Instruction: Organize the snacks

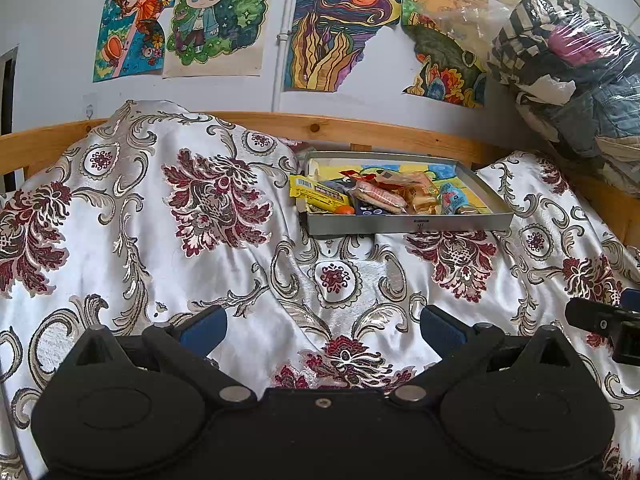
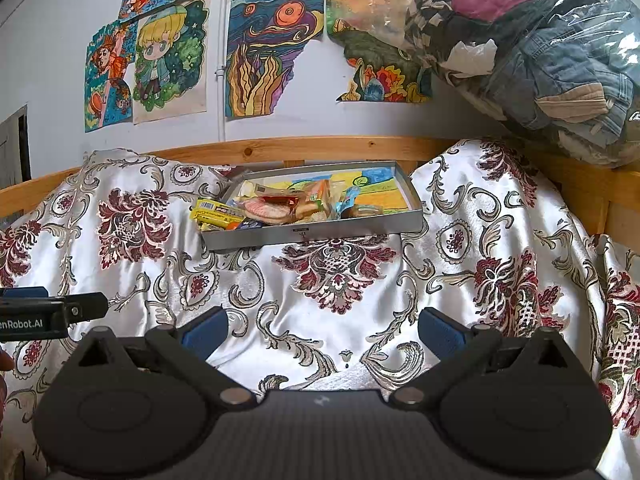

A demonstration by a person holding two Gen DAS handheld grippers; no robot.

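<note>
A shallow grey tin tray sits on the patterned satin bedspread, right of centre in the left wrist view and just above centre in the right wrist view, against the wooden bed rail. It holds a loose heap of wrapped snacks; an exact count is unclear, though one yellow packet overhangs the tray's left edge and one small orange piece lies at the front.

Both grippers hover low over the bedspread, well short of the tray. The left gripper is released, blue pads spread wide with nothing between. The right gripper is likewise released and empty.

Four drawings hang in the upper frame; a clear bag of clothes fills the upper right.
</note>
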